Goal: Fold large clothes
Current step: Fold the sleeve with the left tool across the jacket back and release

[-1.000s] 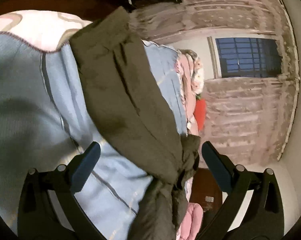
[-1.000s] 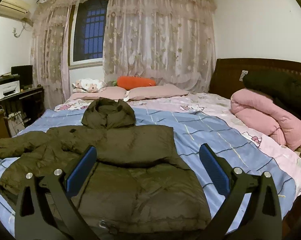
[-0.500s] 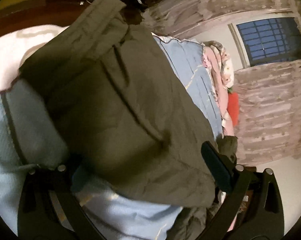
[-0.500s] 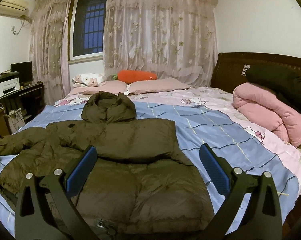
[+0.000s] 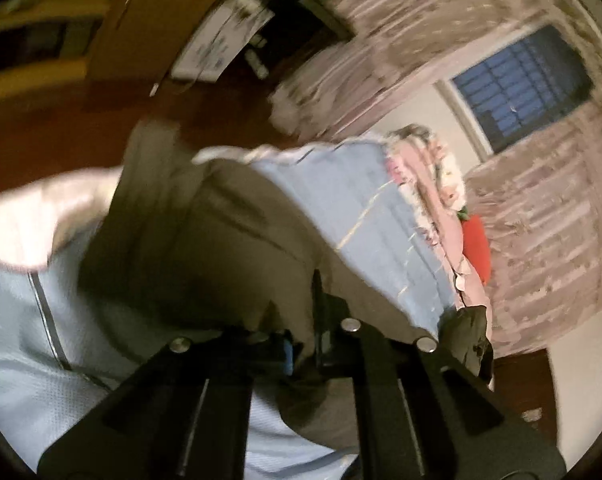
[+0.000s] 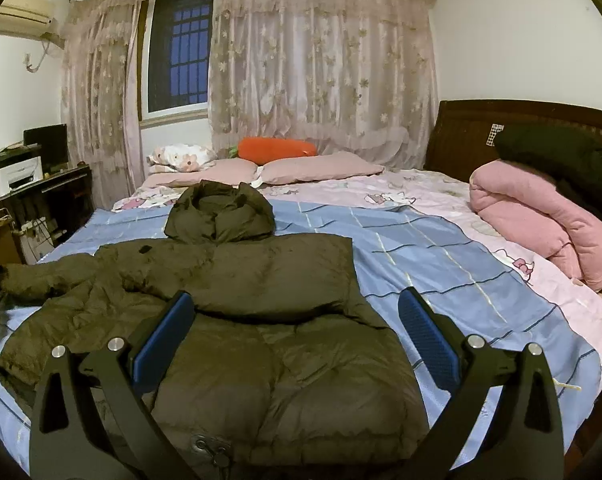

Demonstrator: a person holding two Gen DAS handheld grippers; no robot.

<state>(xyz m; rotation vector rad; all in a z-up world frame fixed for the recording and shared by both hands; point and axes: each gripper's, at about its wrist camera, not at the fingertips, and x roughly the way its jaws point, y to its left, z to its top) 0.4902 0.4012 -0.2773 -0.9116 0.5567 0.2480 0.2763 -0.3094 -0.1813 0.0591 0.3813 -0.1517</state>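
A: Where was the jacket point(image 6: 241, 320)?
B: Flat on the bed point(image 6: 441, 280), one sleeve point(image 5: 221, 248) off to the side. Left gripper point(image 5: 305, 354) had just closed, pinching that sleeve. Right gripper point(image 6: 293, 332) was wide open, empty.
A: Handling?
B: Puffy, soft, probably slippery. Grip at seams and cuffs.

Bed point(image 6: 441, 264) w/ blue sheet: olive jacket point(image 6: 261, 320) flat, pink pillows point(image 6: 321, 170), rolled pink quilt point(image 6: 541, 220).

The left tool point(image 5: 305, 344), wide open around the olive jacket's sleeve point(image 5: 205, 248) a second ago, has just been closing and now pinches it, lifted off the blue sheet point(image 5: 353, 200).
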